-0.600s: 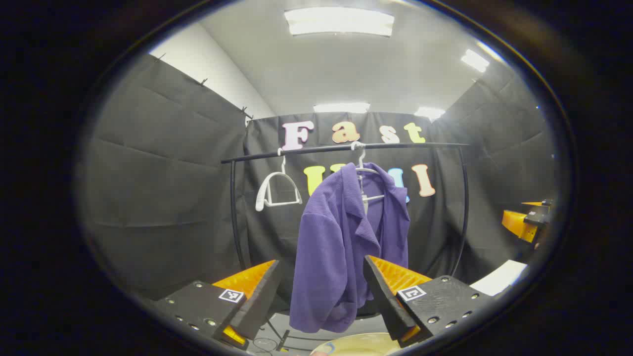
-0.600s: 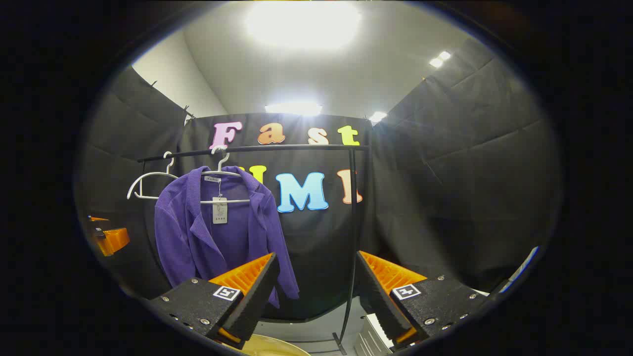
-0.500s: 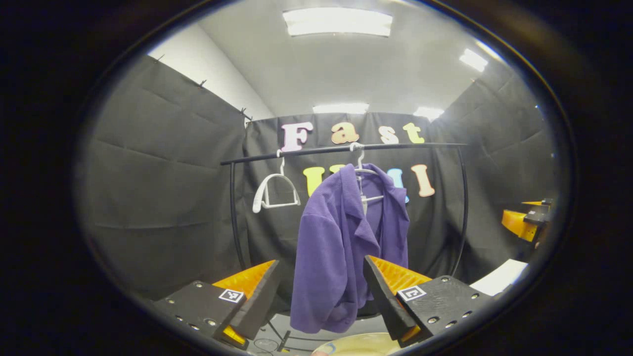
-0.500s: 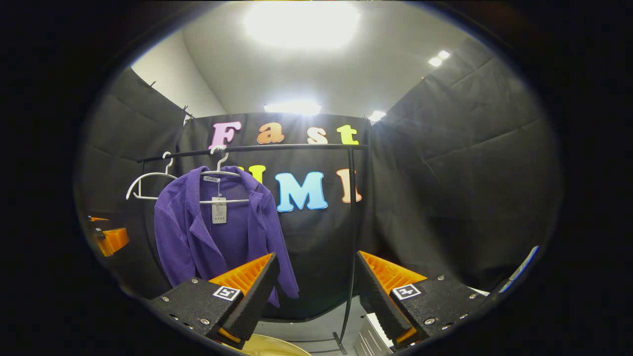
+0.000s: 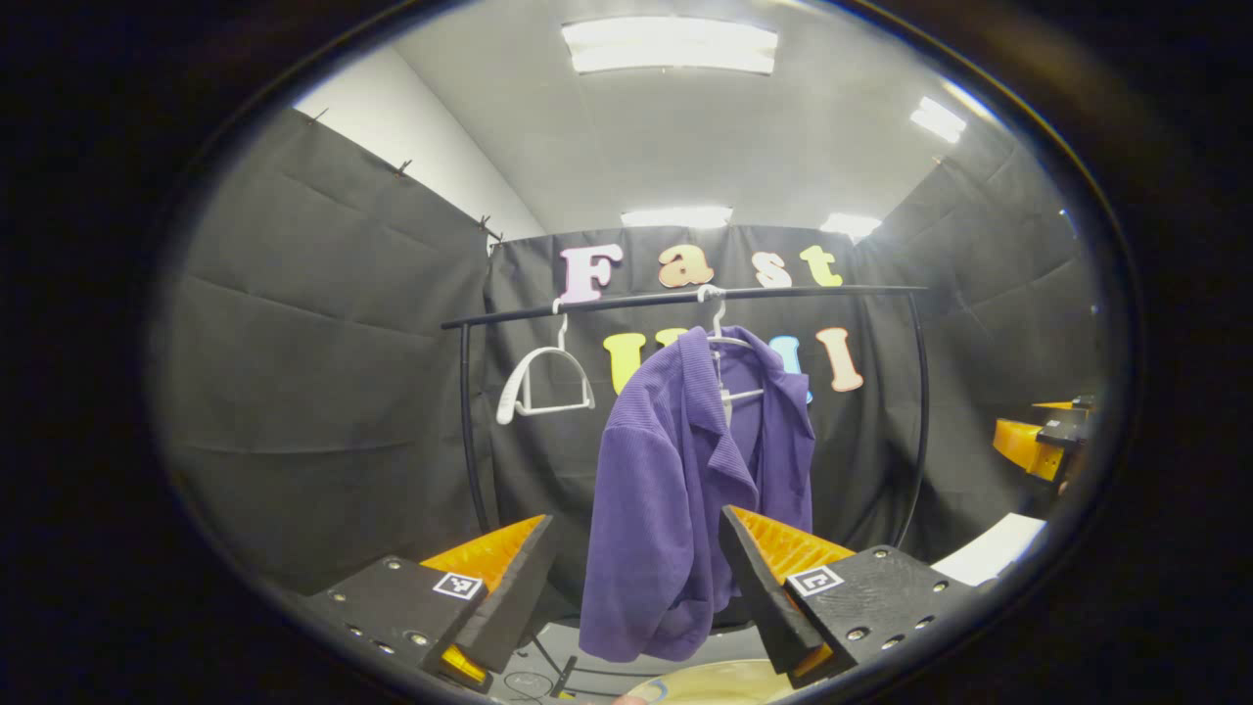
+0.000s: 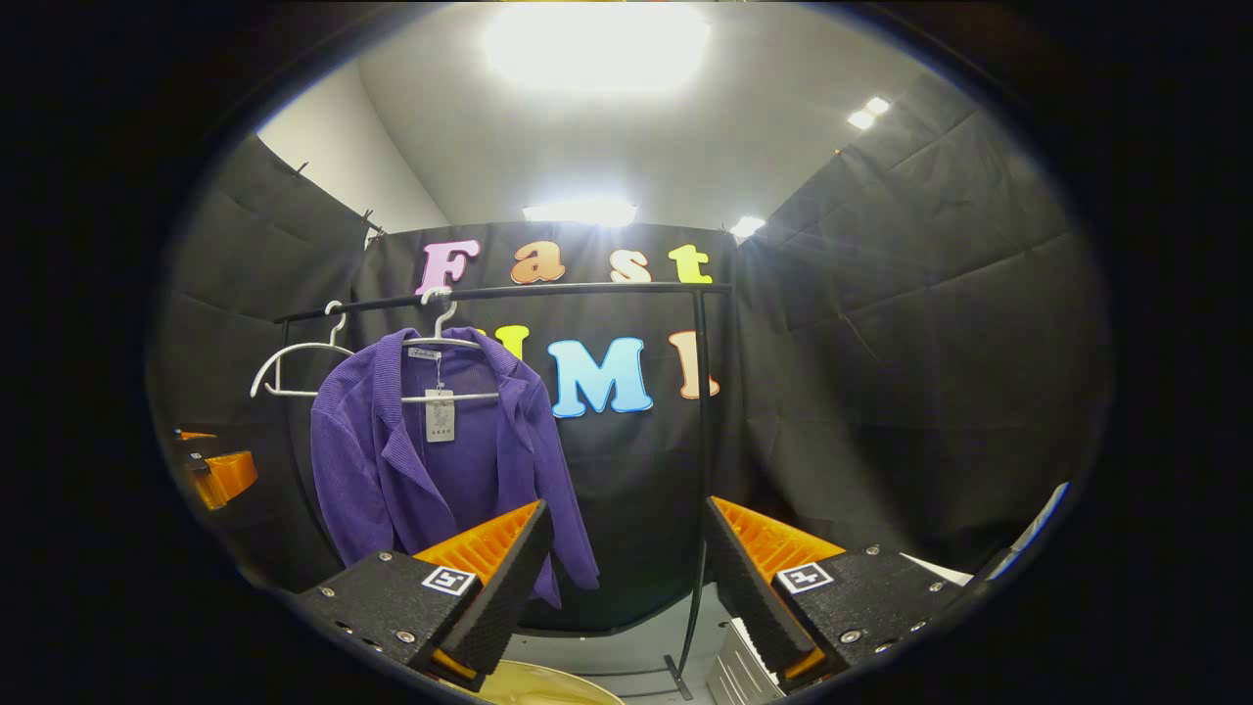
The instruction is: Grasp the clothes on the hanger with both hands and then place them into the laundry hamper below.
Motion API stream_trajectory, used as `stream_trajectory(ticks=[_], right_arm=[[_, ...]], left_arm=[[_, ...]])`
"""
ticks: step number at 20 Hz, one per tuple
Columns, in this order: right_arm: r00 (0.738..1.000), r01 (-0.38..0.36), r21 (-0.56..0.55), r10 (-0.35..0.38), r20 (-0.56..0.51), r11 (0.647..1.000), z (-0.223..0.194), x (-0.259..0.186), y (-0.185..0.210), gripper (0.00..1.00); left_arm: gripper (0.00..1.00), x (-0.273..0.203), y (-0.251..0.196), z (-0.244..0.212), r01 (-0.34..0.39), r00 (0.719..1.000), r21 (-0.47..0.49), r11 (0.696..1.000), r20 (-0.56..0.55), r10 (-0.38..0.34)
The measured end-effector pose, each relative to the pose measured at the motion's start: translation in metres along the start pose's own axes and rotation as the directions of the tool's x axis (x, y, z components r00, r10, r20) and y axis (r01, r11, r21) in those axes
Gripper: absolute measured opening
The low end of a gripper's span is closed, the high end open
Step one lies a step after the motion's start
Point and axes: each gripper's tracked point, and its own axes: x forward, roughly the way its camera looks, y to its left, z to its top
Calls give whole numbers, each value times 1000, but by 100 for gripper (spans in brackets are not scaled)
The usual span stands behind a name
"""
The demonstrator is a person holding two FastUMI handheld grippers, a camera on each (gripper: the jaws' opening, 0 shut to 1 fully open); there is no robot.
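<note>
On a black rail [image 5: 675, 296] at 12 o'clock in the left gripper view, a purple ribbed jacket [image 5: 675, 490] hangs long-axis vertical from a white hanger [image 5: 729, 343], front open, collar up. The left gripper [image 5: 636, 578] and right gripper [image 6: 622, 568] both have fingers spread wide, gripping nothing. The hamper's pale rim [image 6: 548, 685] sits at 6 o'clock.

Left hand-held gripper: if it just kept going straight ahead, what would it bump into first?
Most likely the purple jacket, which hangs on its hanger right between the open left hand-held gripper fingers' line; how far off is unclear.
</note>
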Motion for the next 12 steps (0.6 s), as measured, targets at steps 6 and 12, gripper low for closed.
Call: stream_trajectory(ticks=[6, 12], right_arm=[[1000, 13, 3, -13, 9, 1000, 5, -4, 0, 96], [999, 42, -4, -42, 20, 999, 11, -12, 1, 95]], left_arm=[[100, -2, -3, -1, -10, 1000, 2, 1000, 7, 10], [100, -4, -7, 0, 2, 1000, -9, 1000, 28, -2]])
